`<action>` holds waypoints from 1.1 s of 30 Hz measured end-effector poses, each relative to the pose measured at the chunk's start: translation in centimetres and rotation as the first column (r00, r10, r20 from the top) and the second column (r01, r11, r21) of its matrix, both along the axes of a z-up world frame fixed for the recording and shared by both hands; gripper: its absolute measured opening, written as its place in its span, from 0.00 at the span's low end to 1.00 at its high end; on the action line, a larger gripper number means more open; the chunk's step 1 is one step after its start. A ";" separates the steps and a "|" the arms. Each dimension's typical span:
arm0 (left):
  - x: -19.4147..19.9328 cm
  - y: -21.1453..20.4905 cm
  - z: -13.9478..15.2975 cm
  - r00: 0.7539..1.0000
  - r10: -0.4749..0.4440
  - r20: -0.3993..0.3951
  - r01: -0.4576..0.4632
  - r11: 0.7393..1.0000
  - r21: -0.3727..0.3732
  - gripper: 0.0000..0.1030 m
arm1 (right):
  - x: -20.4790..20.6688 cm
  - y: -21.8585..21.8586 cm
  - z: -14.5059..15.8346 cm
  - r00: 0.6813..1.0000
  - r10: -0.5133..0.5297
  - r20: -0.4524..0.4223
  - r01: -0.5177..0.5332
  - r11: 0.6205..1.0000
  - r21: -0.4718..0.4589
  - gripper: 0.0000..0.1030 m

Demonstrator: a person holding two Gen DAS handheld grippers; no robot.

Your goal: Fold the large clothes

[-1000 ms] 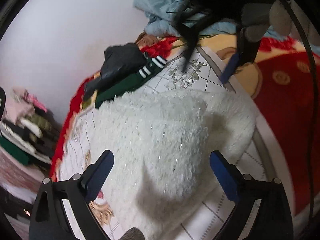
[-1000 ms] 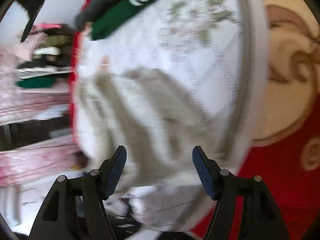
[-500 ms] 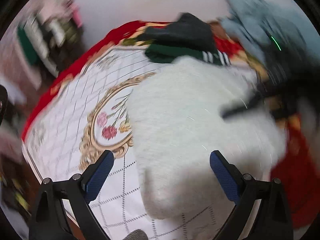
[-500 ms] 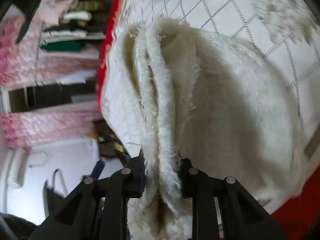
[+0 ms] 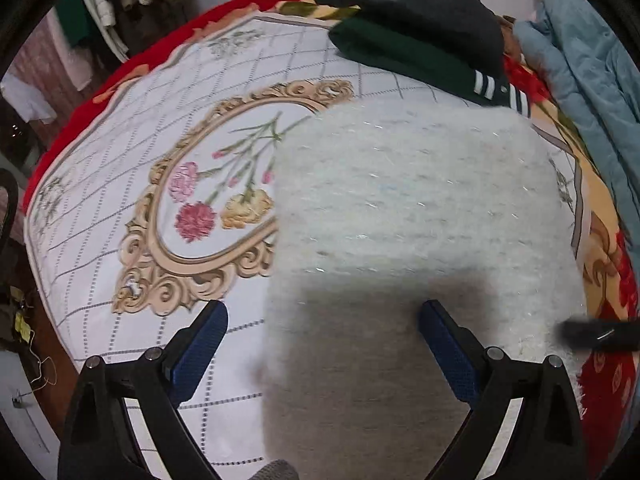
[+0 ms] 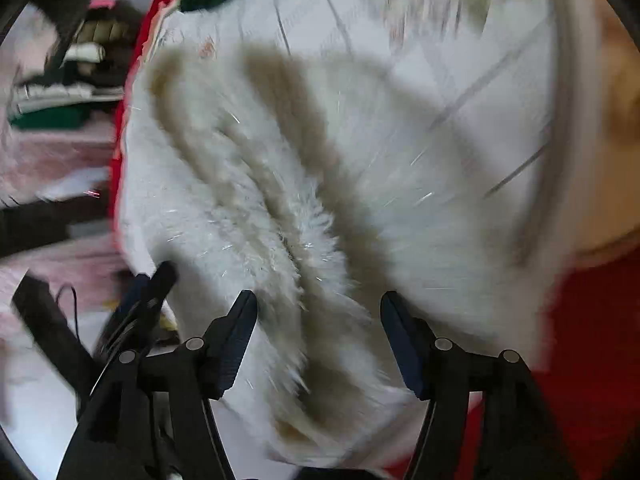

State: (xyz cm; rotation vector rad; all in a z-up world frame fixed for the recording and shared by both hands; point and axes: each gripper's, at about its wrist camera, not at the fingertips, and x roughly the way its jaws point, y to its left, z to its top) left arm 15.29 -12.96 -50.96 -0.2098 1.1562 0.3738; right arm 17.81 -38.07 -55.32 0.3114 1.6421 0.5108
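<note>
A fluffy white sweater (image 5: 420,208) lies folded on the white floral quilt (image 5: 132,152). My left gripper (image 5: 322,344) is open and empty, hovering over the sweater's near edge. My right gripper (image 6: 318,332) is open over the sweater's layered folded edge (image 6: 288,216); that view is motion-blurred. The right gripper's tip shows at the right of the left wrist view (image 5: 596,332), and the left gripper shows at the lower left of the right wrist view (image 6: 140,304).
Folded dark and green clothes (image 5: 420,40) lie at the quilt's far edge. A light blue garment (image 5: 584,64) is heaped at the far right. A red patterned blanket (image 5: 612,280) lies under the quilt. Clothes on shelves (image 5: 120,4) stand beyond the bed.
My right gripper was shut on the sweater's folded edge half a second ago and has let go, now open. My left gripper stayed open and swung over the quilt.
</note>
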 end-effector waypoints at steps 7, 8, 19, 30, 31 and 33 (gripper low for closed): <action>-1.3 1.5 1.4 0.995 0.095 0.014 -0.093 0.992 -0.085 0.95 | 2.8 2.9 6.9 0.987 0.085 0.137 -0.097 0.991 0.089 0.38; -1.7 2.1 1.8 0.991 0.130 0.015 -0.128 0.987 -0.100 0.95 | 3.0 4.8 6.7 0.986 0.112 0.127 -0.123 0.989 0.086 0.38; -3.9 6.8 2.2 0.956 0.293 0.022 -0.285 0.943 -0.171 0.95 | 2.7 9.7 1.5 0.978 0.210 0.005 -0.209 0.977 -0.038 0.37; 1.5 7.6 -3.3 0.992 0.116 0.049 -0.070 0.831 -0.551 0.95 | 5.5 1.6 -4.6 0.989 0.126 -0.074 -0.113 0.980 0.165 1.00; 1.9 7.4 -3.5 0.994 0.100 0.048 -0.058 0.835 -0.547 0.96 | 5.4 2.0 -5.6 0.984 0.136 -0.112 -0.108 0.969 0.224 1.00; 2.5 7.3 -3.6 0.995 0.084 0.059 -0.040 0.846 -0.532 0.97 | 5.4 2.8 -6.9 0.980 0.148 -0.132 -0.100 0.945 0.311 1.00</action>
